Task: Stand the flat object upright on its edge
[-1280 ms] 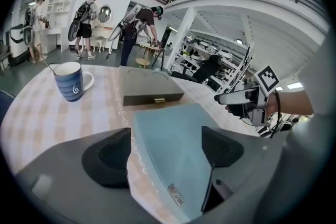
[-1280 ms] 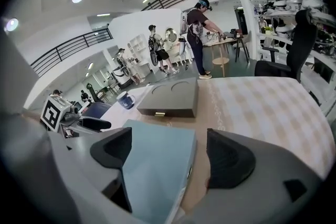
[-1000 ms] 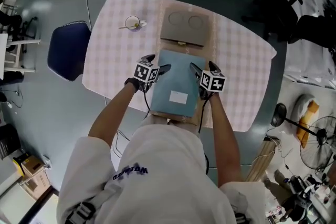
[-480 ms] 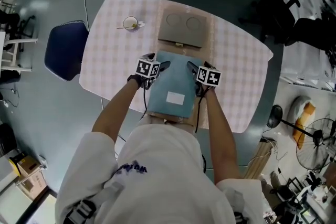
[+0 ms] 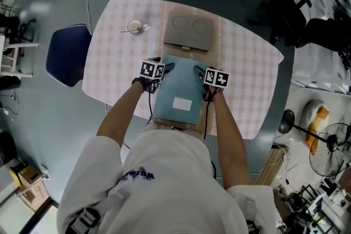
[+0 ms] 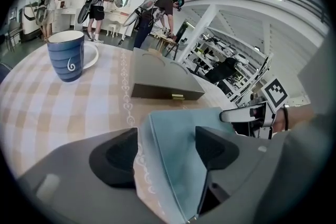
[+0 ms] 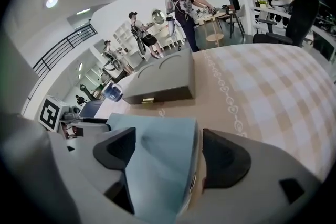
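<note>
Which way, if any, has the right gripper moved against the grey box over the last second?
Yes: the right gripper has slid along the teal folder toward the grey box, jaws closing around the folder's edge.

Near the middle of the table (image 5: 252, 74): the box (image 5: 189, 33). Just in front of the box, on the person's side, close to its near wall: the flat folder (image 5: 181, 90), lying flat. Left of the box, well apart from it: the cup (image 5: 135, 25), standing on its saucer (image 6: 92, 56). Farther left of the box, off the table: the chair (image 5: 67, 55). Far right of the box, on the floor: the fan (image 5: 332, 145).
</note>
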`<state>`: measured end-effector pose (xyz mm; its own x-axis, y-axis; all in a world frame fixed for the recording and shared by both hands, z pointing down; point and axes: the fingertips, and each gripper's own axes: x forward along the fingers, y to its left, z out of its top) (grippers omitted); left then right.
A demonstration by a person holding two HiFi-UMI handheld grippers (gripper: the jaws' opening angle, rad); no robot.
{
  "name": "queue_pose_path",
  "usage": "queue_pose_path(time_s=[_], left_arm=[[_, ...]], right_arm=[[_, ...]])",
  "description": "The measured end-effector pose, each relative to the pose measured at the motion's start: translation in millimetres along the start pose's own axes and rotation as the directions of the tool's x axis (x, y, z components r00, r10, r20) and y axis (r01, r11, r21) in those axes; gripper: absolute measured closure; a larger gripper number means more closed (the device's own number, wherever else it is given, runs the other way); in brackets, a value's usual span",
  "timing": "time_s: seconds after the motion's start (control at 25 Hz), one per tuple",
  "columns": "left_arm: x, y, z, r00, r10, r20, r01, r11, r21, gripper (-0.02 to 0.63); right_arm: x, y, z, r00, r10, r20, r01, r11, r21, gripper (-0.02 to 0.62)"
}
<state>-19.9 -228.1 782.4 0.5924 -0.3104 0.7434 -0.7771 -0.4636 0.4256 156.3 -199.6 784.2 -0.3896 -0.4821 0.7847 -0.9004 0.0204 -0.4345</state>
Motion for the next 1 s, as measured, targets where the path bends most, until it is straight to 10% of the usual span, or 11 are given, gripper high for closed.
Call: queue_pose_path(time_s=[0.68, 1.0], left_arm=[[9.8, -2.9, -0.8, 0.998, -0.050, -0.023, 0.050, 0.998, -0.033, 0.285], [11.9, -0.8, -3.0, 0.998, -0.061, -0.025, 0.059, 0.996, -0.069, 0.281]], right_arm=[[10.3, -10.6, -18.5, 0.996, 0.091, -0.018, -0.083, 0.957, 0.278, 0.224], [11.6, -9.9, -17.2, 0.994, 0.107, -0.018, -0.100, 0.966, 0.240, 0.232]])
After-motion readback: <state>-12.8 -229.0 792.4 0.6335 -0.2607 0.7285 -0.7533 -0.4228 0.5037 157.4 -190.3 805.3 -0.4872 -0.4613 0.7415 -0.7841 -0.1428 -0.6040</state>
